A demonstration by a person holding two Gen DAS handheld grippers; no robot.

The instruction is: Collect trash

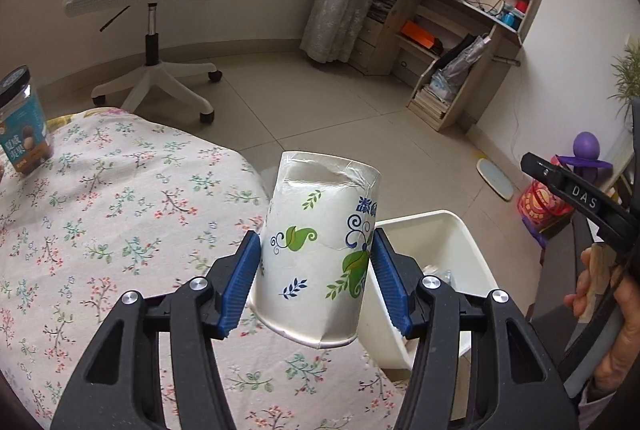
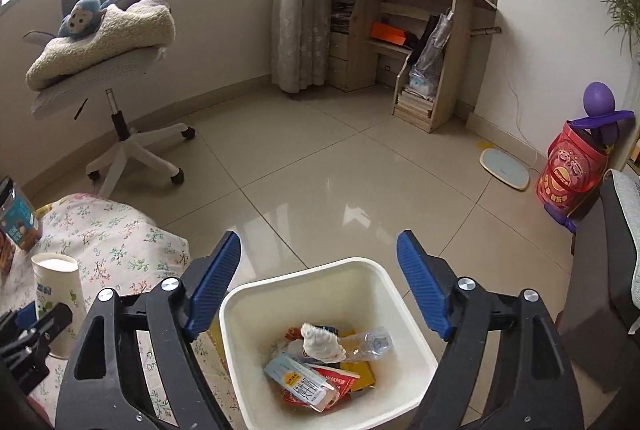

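The left gripper (image 1: 316, 270) is clamped on the upright paper cup (image 1: 320, 246) above the floral bed edge. The white bin (image 2: 256, 306) stands on the floor just to its right. The right gripper (image 2: 320, 282) hangs above the bin, jaws wide apart and empty.

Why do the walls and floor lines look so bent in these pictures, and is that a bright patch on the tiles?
Both views come through fisheye lenses, so straight edges bow toward dark rounded corners. In the right wrist view, window light glares off the floor tiles beyond the white bin, and the windows are washed out. In the left wrist view, the paper cup in the left tongs is sharp; the window at top right is overexposed.
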